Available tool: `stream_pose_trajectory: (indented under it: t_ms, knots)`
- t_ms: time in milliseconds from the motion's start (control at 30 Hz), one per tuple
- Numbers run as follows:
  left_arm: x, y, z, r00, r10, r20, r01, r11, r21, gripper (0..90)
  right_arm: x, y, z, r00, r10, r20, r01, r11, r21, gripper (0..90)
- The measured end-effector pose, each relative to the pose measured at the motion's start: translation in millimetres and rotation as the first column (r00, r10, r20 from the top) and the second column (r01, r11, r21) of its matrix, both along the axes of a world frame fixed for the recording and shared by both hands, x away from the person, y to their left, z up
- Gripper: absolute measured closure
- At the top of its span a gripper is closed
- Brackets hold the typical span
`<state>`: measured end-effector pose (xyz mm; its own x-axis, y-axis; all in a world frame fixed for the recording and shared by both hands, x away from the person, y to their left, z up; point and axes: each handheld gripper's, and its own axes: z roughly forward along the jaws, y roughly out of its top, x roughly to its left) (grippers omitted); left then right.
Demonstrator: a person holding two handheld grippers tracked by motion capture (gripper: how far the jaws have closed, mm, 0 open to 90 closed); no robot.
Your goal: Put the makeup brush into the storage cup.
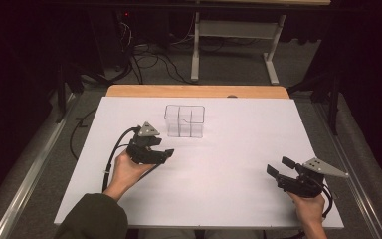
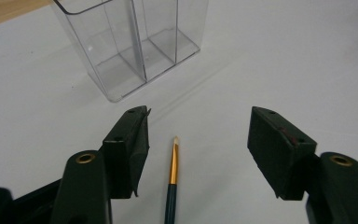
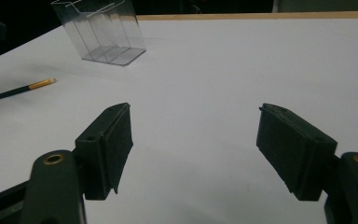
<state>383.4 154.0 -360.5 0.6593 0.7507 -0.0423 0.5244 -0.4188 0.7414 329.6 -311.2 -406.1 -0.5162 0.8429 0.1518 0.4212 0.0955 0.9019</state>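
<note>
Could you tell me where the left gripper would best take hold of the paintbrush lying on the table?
Probably on the dark handle just behind the gold ferrule, coming straight down. The paintbrush lies flat between the open jaws of the left gripper, bristles toward the clear organizer, so the pads can close across its thin shaft.

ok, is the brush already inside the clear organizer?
No. In the left gripper view the brush lies flat on the white table, between the open left gripper jaws, short of the empty clear organizer.
</note>
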Motion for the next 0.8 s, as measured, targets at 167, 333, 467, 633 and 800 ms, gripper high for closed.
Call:
stream_pose_trajectory:
  t_ms: [167,333,467,633,800]
  knots:
    - [4.2,-1.7,3.3,0.9987,-0.017,-0.049,0.019,0.9987,0.048,41.2,-0.1,-0.2,0.1,1.0,0.0,0.0,0.0,1.0,0.001,28.6]
    - [6.5,-3.1,3.4,0.9961,-0.023,-0.085,0.03,0.9954,0.091,42.5,0.0,0.0,0.1,1.0,0.001,0.0,-0.001,1.0,0.001,28.6]
    - [8.7,-3.4,3.4,0.9934,-0.026,-0.112,0.038,0.9939,0.103,43.2,0.0,-0.2,0.1,1.0,0.001,0.0,-0.001,1.0,0.001,28.7]
    - [10.4,-5.2,2.3,0.9889,-0.039,-0.144,0.056,0.9912,0.12,43.7,-0.2,0.4,0.3,1.0,0.003,0.0,-0.003,1.0,0.0,28.7]
    - [12.4,-7.4,-0.1,0.9859,-0.045,-0.161,0.07,0.9862,0.15,46.1,-0.1,0.2,0.1,1.0,0.001,-0.007,-0.001,1.0,-0.002,28.7]
